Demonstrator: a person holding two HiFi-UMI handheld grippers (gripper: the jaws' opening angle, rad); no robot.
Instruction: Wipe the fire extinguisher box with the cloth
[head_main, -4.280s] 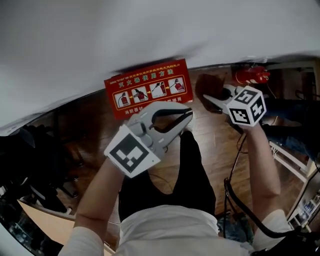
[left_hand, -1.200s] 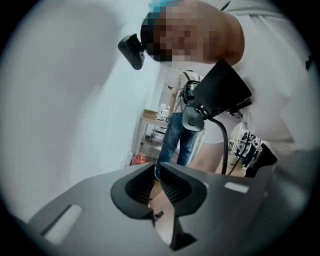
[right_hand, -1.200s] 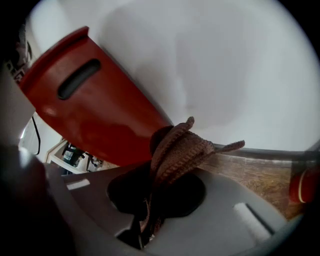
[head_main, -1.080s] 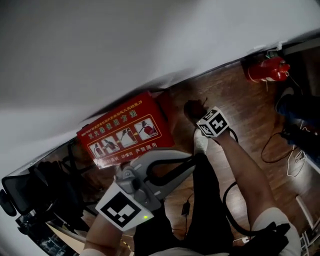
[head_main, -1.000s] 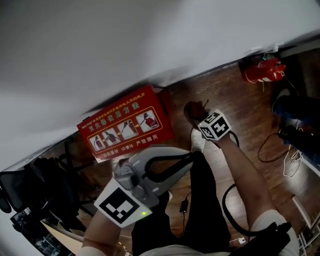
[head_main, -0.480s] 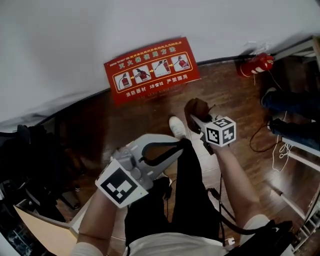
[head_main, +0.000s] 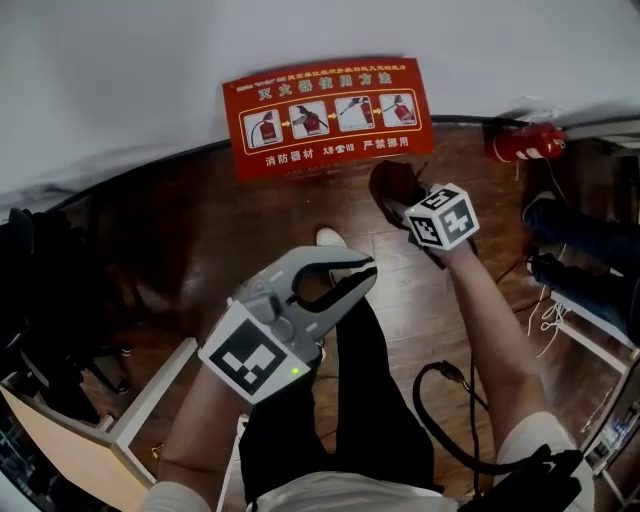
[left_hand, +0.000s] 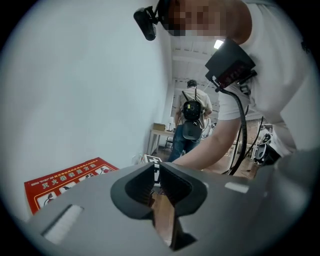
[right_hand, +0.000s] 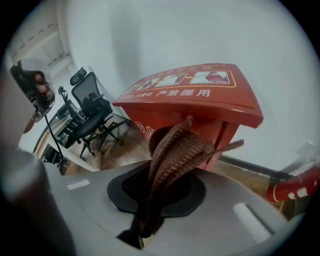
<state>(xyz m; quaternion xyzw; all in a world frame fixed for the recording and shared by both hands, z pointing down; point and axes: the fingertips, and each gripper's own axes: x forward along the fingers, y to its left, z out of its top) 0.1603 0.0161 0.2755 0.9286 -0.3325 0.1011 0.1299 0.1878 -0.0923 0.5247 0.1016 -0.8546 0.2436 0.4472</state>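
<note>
Ribbed brown woven cloth (right_hand: 172, 150), folded, pinched between the 2 jaws of right gripper (right_hand: 159, 182), close before glossy red, slant-topped fire extinguisher box (right_hand: 200, 95). Left gripper (head_main: 358, 273) closed, empty, well back.

"灭火器使用方法" and "严禁挪用" on the fire extinguisher box (head_main: 328, 115) lid

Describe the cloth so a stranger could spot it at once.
Find the red box with white instruction pictures, standing on the wood floor against the white wall. Just in front of it, the right gripper is shut on a brown ribbed cloth. It is the only soft, crumpled thing there, duller than the red extinguisher nearby.
</note>
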